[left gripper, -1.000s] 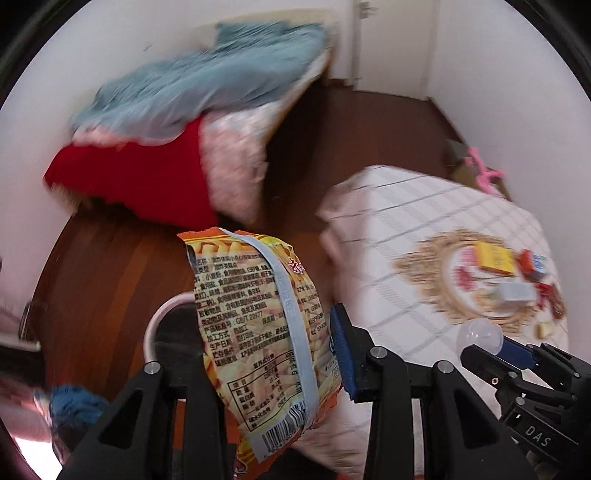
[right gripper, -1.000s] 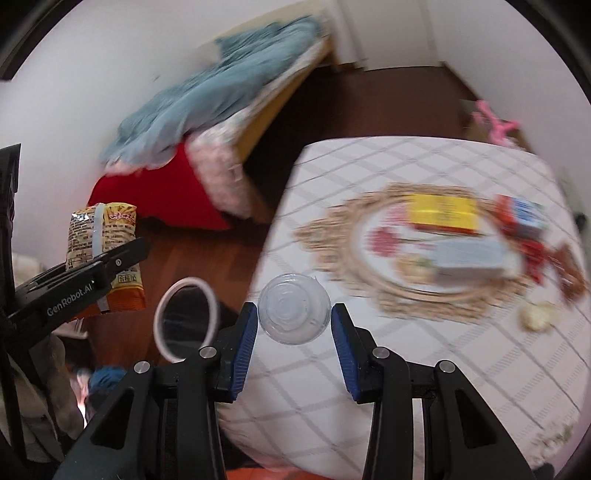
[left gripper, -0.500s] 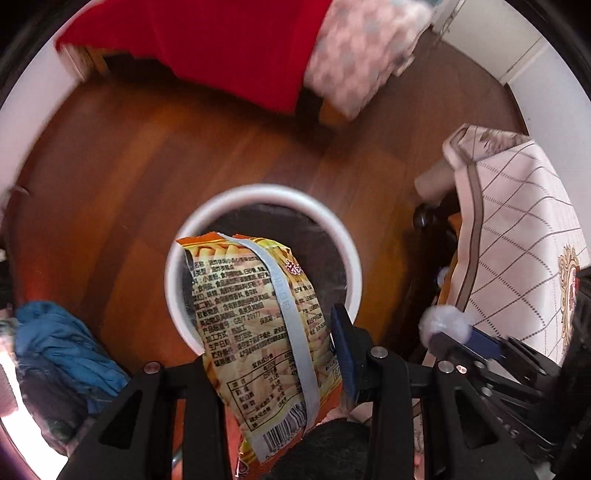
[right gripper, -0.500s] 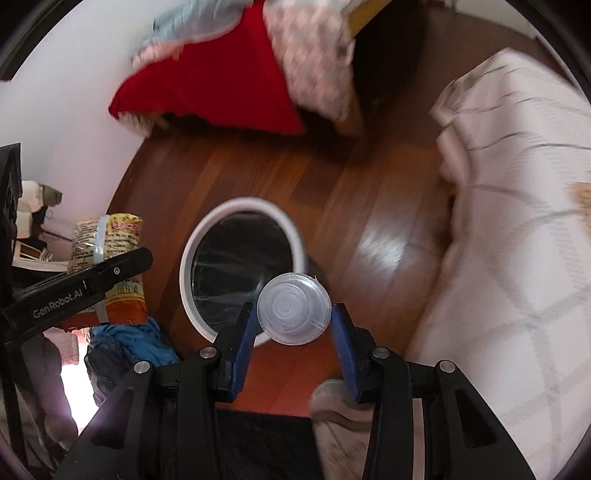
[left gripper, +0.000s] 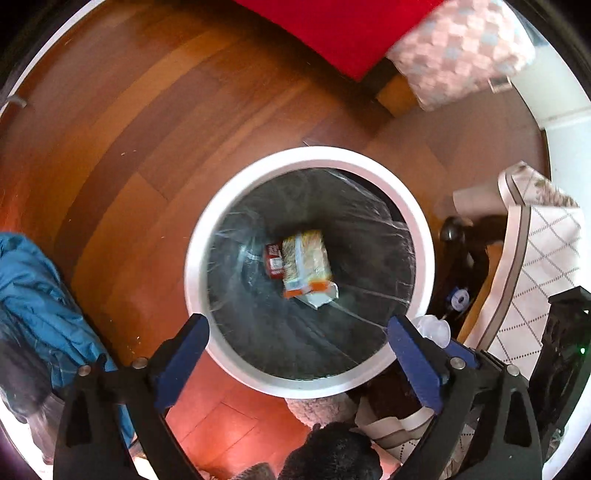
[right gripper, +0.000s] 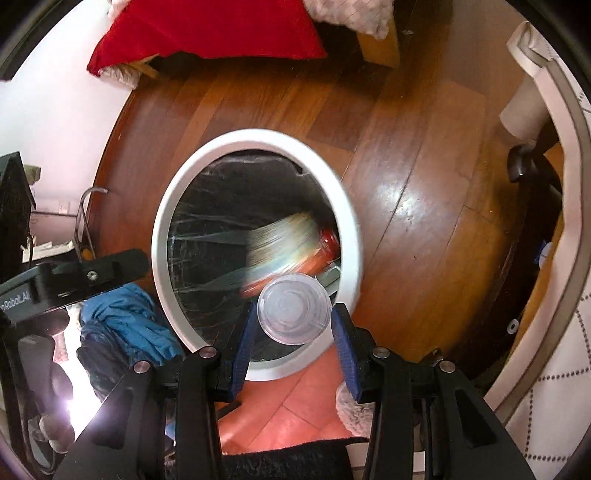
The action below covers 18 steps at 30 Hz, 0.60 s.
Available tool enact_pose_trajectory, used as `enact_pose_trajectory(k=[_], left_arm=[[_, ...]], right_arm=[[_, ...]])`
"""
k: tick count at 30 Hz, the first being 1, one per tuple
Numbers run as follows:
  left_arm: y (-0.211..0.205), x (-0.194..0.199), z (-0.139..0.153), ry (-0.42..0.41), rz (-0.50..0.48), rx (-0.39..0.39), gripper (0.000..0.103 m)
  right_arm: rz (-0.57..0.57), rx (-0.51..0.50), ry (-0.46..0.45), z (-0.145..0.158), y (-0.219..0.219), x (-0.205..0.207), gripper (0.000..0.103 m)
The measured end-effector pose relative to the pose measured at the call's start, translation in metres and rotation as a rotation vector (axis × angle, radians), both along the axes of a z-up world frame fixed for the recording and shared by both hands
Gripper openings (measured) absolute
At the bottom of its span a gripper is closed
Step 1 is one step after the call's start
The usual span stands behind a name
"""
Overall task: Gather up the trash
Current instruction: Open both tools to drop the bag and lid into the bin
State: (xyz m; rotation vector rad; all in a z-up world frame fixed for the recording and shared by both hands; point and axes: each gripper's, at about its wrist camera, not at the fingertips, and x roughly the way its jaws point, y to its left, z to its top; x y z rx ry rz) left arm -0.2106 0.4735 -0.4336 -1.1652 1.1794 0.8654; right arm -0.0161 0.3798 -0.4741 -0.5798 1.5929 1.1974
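Note:
A round white-rimmed trash bin [left gripper: 373, 164] with a black liner stands on the wood floor. The orange snack bag [left gripper: 306, 264] lies inside it beside a red wrapper [left gripper: 272, 258]. My left gripper [left gripper: 297, 334] is open and empty over the bin's near rim. In the right wrist view the bin [right gripper: 192, 170] shows the bag as a blur [right gripper: 284, 247]. My right gripper [right gripper: 293, 325] is shut on a clear plastic cup lid [right gripper: 294, 309], held over the bin's near edge. The lid also shows in the left wrist view [left gripper: 434, 328].
A blue cloth heap [left gripper: 33, 295] lies left of the bin. A red blanket [left gripper: 343, 26] and a bed corner are at the far side. The table with its checked cloth [left gripper: 535, 273] stands to the right. A fuzzy slipper [left gripper: 314, 408] is below the bin.
My left gripper has opened and the snack bag has dropped into the bin. Both grippers have moved closer over the bin. The right gripper still holds the lid.

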Motion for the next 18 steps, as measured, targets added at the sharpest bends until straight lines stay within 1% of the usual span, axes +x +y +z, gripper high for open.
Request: enact_pose_trajectory(k=[1,3,5,6,8,9,11,12,13,18], left_arm=[[0.002,-0.005,0.001,0.011,0.004,0.011,0.099],[-0.002,-0.013,0.006,0.046,0.01,0.05,0.099],[-0.009,-0.017,0.013,0.085,0.005,0.092,0.099],[-0.01,-0.018,0.015,0.093,0.008,0.103,0.099],[-0.02,-0.021,0.021,0.107,0.005,0.129,0.099],[-0.024,-0.024,0.025,0.115,0.004,0.144,0.099],[-0.032,-0.025,0.031,0.131,-0.001,0.167,0.099],[-0.035,-0.026,0.032,0.134,-0.005,0.172,0.099],[-0.04,-0.027,0.037,0.137,-0.006,0.182,0.099],[-0.055,-0.028,0.054,0.142,-0.004,0.22,0.099]], right_arm=[[0.009,-0.001,0.005,0.002,0.001,-0.001,0.044],[0.026,0.002,0.024,0.002,0.006,-0.005,0.049],[0.041,0.008,0.041,0.003,0.007,-0.008,0.067],[0.047,0.011,0.045,0.005,0.008,-0.008,0.07],[0.067,0.01,0.041,0.009,0.008,-0.01,0.082],[0.074,0.009,0.032,0.011,0.007,-0.011,0.084],[0.094,0.009,-0.004,0.015,0.003,-0.014,0.097],[0.105,0.003,-0.031,0.019,0.001,-0.015,0.1],[0.112,0.0,-0.053,0.022,-0.002,-0.017,0.103],[0.13,-0.01,-0.2,0.041,-0.018,-0.018,0.103]])
